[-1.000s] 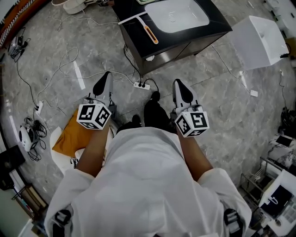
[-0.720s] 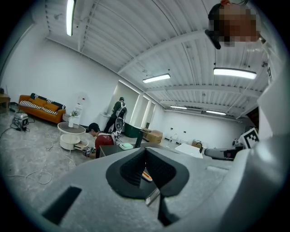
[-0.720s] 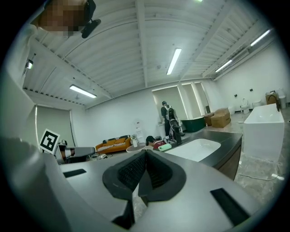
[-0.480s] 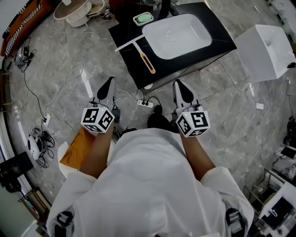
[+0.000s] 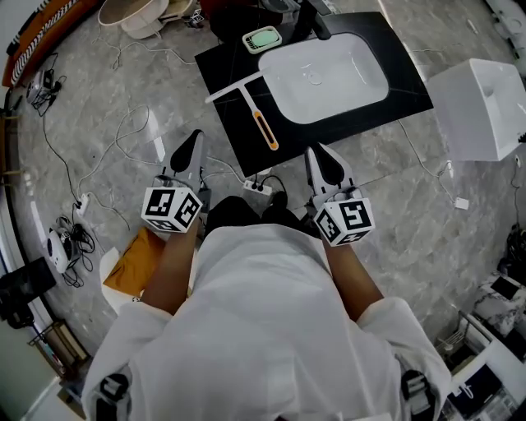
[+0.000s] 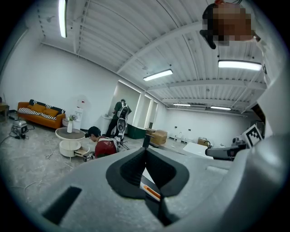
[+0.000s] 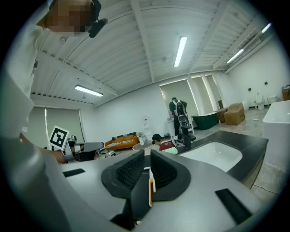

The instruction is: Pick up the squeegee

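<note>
The squeegee (image 5: 261,122), with a white blade and an orange handle, lies flat on the black counter (image 5: 394,57) to the left of the white sink basin (image 5: 329,78). My left gripper (image 5: 194,138) hovers over the floor short of the counter's near left edge, jaws shut and empty. My right gripper (image 5: 317,153) is level with it near the counter's front edge, also shut with nothing held. Past the closed tips of the left gripper (image 6: 145,150) the squeegee's orange handle (image 6: 152,193) shows. The right gripper (image 7: 147,155) view shows the squeegee (image 7: 150,190) too.
A green soap dish (image 5: 261,39) and a dark faucet (image 5: 316,20) sit at the counter's far side. A power strip (image 5: 256,186) and cables lie on the floor between the grippers. A white box (image 5: 485,107) stands to the right. A person crouches in the distance (image 6: 102,144).
Both grippers have travelled forward with the person toward the counter, which now lies closer in front of the tips. The jaws of both stay shut.
</note>
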Demonstrator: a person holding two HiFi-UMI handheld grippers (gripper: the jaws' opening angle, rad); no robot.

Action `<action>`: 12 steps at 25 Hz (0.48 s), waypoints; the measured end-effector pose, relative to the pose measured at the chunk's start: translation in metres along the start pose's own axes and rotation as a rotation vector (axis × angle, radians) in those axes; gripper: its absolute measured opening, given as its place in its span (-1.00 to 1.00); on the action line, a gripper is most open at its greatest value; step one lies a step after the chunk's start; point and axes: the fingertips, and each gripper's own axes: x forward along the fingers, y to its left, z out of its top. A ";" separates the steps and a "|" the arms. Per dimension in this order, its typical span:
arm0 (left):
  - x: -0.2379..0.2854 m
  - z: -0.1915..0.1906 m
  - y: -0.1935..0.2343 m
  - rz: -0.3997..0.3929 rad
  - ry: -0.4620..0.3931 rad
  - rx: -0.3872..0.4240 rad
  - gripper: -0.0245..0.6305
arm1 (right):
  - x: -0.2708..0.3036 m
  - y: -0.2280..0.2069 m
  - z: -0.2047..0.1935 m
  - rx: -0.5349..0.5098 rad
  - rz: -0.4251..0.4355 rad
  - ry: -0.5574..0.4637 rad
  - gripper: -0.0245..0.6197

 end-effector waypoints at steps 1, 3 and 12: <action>0.005 0.001 0.007 0.001 0.003 -0.001 -0.88 | 0.009 0.001 0.001 -0.003 0.009 0.004 -0.87; 0.015 0.001 0.023 -0.004 0.012 -0.012 -0.88 | 0.027 0.005 0.004 -0.018 0.013 0.014 -0.87; 0.087 -0.021 0.098 -0.135 0.112 -0.083 -0.88 | 0.125 0.010 -0.017 -0.027 -0.036 0.174 -0.60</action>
